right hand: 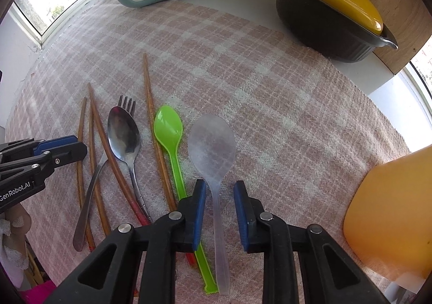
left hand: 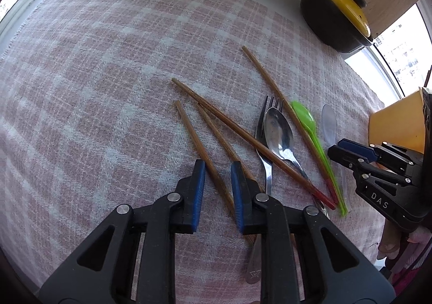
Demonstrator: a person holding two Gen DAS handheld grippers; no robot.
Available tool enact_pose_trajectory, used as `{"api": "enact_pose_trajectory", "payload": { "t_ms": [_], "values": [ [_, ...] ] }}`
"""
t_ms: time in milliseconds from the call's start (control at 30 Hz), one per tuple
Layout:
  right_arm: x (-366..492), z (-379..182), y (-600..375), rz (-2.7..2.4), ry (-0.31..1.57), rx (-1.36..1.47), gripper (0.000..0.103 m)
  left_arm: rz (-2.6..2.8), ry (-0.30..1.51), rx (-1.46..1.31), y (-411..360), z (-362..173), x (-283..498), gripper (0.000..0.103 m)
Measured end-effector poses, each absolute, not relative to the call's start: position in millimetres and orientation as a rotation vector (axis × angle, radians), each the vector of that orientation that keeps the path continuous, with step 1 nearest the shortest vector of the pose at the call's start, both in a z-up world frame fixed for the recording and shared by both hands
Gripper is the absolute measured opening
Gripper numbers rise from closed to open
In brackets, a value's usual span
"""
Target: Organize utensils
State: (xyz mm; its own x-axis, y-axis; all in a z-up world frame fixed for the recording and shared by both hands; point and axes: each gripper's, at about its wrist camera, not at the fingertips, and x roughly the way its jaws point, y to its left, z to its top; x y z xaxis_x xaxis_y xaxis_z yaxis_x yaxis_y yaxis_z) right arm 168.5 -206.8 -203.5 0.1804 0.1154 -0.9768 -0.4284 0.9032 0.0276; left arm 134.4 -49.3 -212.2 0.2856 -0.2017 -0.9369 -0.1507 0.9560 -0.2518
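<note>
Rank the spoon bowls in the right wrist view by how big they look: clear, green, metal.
1. clear spoon, widest bowl, though it lies nearest the camera.
2. metal spoon.
3. green spoon, narrower than the metal one, but close enough to be unsure.

We note chopsticks [right hand: 93, 147], fork [right hand: 89, 196] and spoons [right hand: 124, 136] side by side on cloth [right hand: 270, 115]; pot [right hand: 324, 15] behind, at right.

Left claw [left hand: 217, 175] slightly parted astride a brown chopstick [left hand: 201, 147] on checked cloth [left hand: 108, 74]
</note>
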Motion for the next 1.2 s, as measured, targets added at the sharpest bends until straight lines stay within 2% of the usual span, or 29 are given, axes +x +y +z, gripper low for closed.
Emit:
{"api": "enact_pose_trajectory", "payload": {
  "t_ms": [33,100,167,667,1200],
  "values": [
    [169,-204,-205,0.389,1.338,-0.284,0.018,-0.03,1.282,-0.31,-51,-212,136,0.018],
    [170,-203,-202,0.385,1.337,-0.288,0.013,-0.019,1.275,-0.322,-51,-213,139,0.01],
    [170,-203,-201,0.372,1.336,-0.295,0.008,-0.033,1.274,-0.353,-46,-214,140,0.01],
    [173,-205,-205,0.377,1.334,-0.304,0.008,-0.049,1.274,-0.428,-23,-211,128,0.008],
    [152,-174,-217,0.332,1.225,-0.183,0.007,-0.068,1.132,-0.374,0,-150,94,0.006]
  ]
}}
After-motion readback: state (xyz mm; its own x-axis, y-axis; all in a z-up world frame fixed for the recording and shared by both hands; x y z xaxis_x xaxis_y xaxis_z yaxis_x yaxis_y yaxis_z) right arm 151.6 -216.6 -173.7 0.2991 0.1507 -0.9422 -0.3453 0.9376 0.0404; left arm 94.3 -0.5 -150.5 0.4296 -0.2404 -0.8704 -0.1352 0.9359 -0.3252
